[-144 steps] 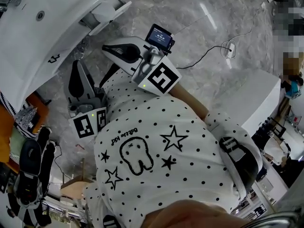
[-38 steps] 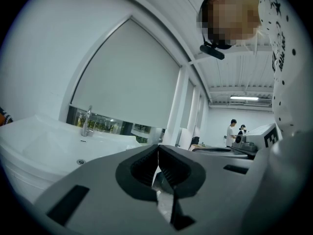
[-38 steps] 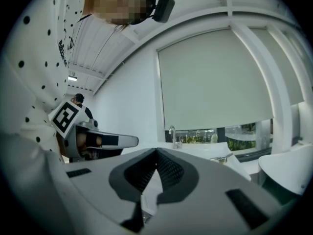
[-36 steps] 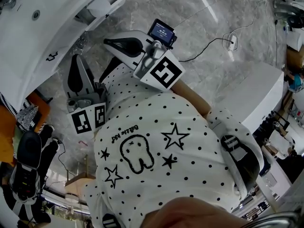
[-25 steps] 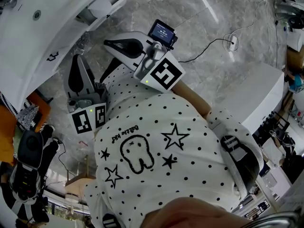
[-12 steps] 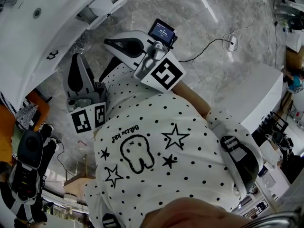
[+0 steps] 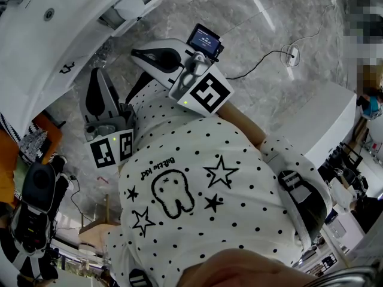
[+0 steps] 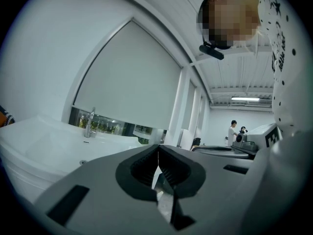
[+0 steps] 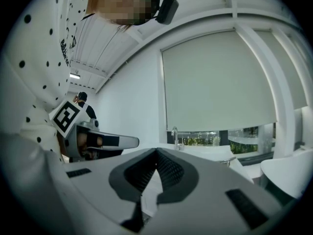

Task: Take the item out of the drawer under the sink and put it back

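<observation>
The white sink [image 7: 42, 34] fills the upper left of the head view, and a white drawer [image 7: 136, 9] juts out from under its edge; I cannot make out what lies in it. I hold both grippers close to the dotted shirt, clear of the sink. My left gripper [image 7: 94, 76] points up towards the basin, shut and empty. My right gripper [image 7: 134, 54] points left, also shut with nothing between its pads. In the left gripper view the jaws [image 8: 158, 150] meet below the faucet [image 8: 89, 123]. In the right gripper view the jaws [image 9: 156, 153] are closed in front of the basin [image 9: 210, 153].
Grey marble floor lies below, with a cable and a socket [image 7: 291, 57] at upper right. A white cabinet block [image 7: 320, 121] stands to the right. Black shoes [image 7: 36, 199] and clutter sit at lower left. People [image 8: 234, 130] stand far off across the room.
</observation>
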